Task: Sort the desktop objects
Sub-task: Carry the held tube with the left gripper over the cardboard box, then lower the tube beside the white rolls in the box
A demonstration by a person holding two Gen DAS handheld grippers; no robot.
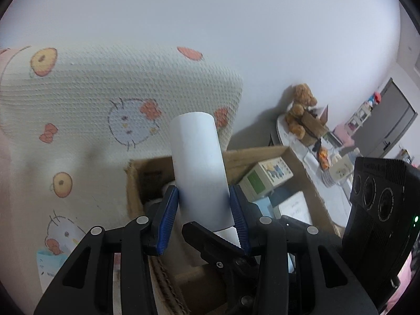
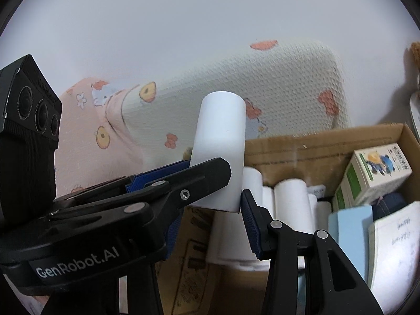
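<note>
"GenRobot.AI" marks the left gripper (image 2: pixel 210 186); both grippers' jaws clamp one white roll (image 1: pixel 197 162) over the cardboard box (image 2: pixel 328 141).

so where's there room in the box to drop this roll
Bare cardboard shows only at the box's near-left corner, left of the white rolls. The right side is crowded: green carton, blue pad and notebook packed together. The held roll hangs above the box's left edge.
</note>
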